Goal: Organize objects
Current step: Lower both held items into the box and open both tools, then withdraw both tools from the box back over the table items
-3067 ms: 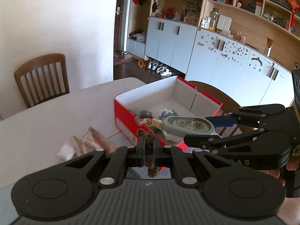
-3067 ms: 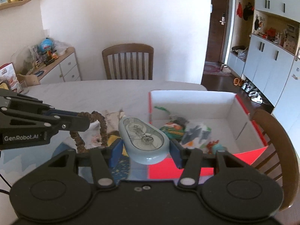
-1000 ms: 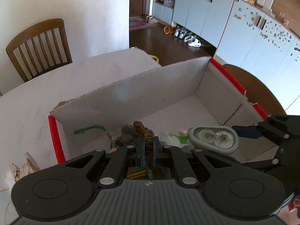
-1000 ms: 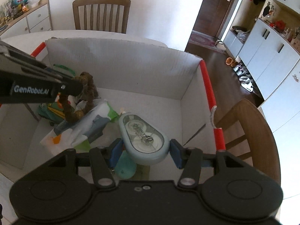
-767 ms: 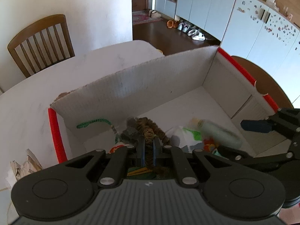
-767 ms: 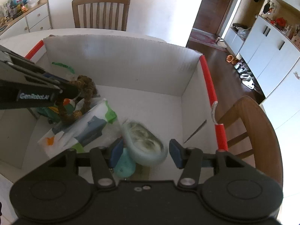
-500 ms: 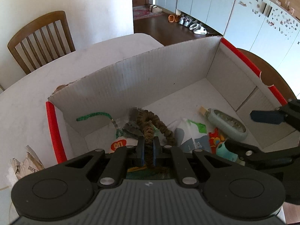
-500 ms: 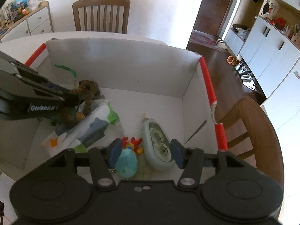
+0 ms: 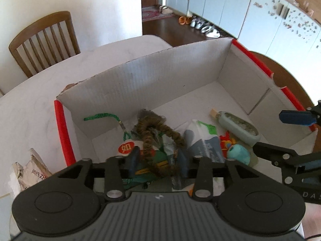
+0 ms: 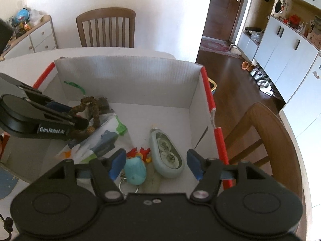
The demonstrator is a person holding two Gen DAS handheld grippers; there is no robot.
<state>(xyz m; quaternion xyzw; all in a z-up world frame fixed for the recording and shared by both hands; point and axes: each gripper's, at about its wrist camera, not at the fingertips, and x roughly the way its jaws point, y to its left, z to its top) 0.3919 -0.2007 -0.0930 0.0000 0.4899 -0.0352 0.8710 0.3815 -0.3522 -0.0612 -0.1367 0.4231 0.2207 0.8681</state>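
- My left claw (image 9: 157, 161) has just been opening; the brown braided loop (image 9: 154, 132) it pinched a second ago now lies loose between its pads, on the packets at the box's (image 9: 180, 76) 9 o'clock side.
- My right claw (image 10: 154, 163) has also been opening and is wide and empty; the pale tape dispenser (image 10: 166, 154) it carried lies on the box floor near 4 o'clock.
- I judge both drops done; the wrappers (image 9: 30, 170) on the table (image 9: 40, 92) remain.

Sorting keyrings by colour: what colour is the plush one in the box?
Teal plush keyring, clearest in the right wrist view.

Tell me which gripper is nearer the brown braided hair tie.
Left. The left gripper has the brown braided hair tie between its just-opened fingers; the right gripper hovers open over the blue-grey correction tape.
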